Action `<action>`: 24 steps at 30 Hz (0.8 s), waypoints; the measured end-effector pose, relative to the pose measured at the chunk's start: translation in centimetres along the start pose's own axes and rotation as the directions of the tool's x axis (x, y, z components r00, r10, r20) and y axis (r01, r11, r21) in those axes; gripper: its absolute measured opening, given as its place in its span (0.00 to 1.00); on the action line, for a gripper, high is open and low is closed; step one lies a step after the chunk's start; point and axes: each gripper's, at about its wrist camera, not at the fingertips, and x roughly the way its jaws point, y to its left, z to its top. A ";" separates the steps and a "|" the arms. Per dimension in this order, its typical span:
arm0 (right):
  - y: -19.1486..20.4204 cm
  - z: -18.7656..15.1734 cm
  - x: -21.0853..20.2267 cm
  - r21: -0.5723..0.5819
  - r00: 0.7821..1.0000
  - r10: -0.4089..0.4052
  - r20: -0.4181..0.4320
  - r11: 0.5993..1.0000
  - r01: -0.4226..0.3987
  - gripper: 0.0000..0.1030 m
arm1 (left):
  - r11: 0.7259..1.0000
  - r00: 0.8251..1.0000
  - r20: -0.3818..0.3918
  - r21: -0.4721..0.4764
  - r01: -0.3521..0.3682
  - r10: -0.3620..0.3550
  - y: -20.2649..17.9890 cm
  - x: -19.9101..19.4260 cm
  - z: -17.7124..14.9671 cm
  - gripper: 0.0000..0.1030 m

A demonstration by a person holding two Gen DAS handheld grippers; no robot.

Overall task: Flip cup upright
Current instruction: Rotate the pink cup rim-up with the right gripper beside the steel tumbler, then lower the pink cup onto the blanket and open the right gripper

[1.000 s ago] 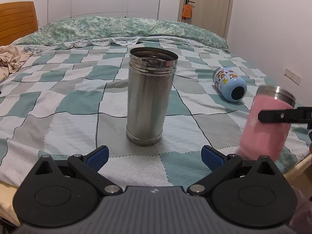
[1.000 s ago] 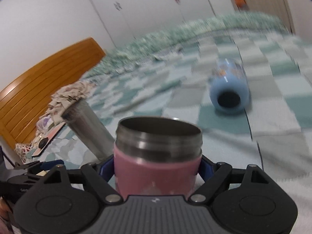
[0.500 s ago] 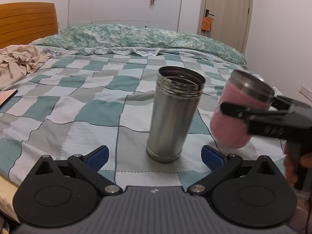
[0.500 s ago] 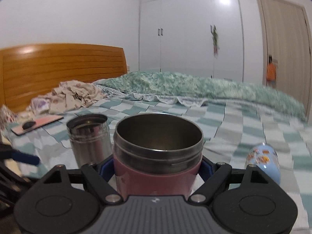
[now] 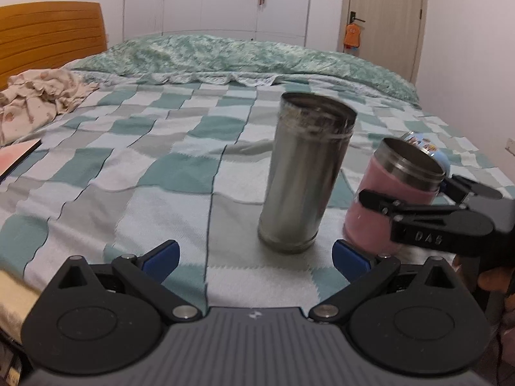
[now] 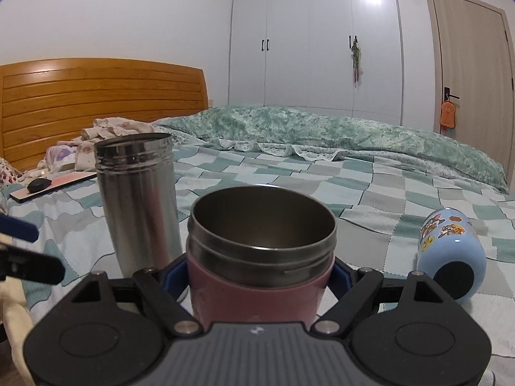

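Note:
A pink cup with a steel rim (image 6: 260, 267) stands mouth up between the fingers of my right gripper (image 6: 260, 275), which is shut on its body. In the left wrist view the pink cup (image 5: 392, 199) leans slightly, its base low near the bedspread, right of a tall steel cup (image 5: 305, 173) that stands upright. The steel cup shows at the left in the right wrist view (image 6: 138, 202). My left gripper (image 5: 254, 257) is open and empty, just in front of the steel cup. A blue cartoon cup (image 6: 450, 254) lies on its side at the right.
All sit on a green and white checked bedspread (image 5: 145, 167) near the bed's front edge. Crumpled clothes (image 5: 35, 93) and a pink flat object (image 5: 16, 160) lie at the left. A wooden headboard (image 6: 96, 103) stands beyond.
My right gripper has carried the pink cup lower and leveled it beside the steel cup. My left gripper has shifted left, so the steel cup now appears more to the right.

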 end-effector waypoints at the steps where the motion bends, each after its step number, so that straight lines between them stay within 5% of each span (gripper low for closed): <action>1: 0.1 0.2 -0.1 -0.007 1.000 -0.007 -0.016 1.000 0.006 0.87 | 1.000 1.000 -0.004 0.005 -0.017 0.017 0.0 -0.2 -0.1 1.00; 5: 0.2 0.0 -2.9 -0.011 0.999 -0.035 0.031 0.999 0.035 1.00 | 0.999 1.000 0.006 0.026 -0.029 0.029 0.2 -1.3 -0.6 1.00; 14: 0.4 -0.8 -10.0 -0.009 0.991 -0.061 0.121 0.998 0.062 1.00 | 0.999 0.995 0.101 0.034 -0.018 0.015 -1.3 -5.0 -0.2 1.00; 24: -0.3 -4.4 -20.7 0.013 0.953 -0.197 0.230 0.980 0.200 1.00 | 0.995 0.965 0.252 0.089 0.045 -0.066 -7.5 -9.3 -3.6 1.00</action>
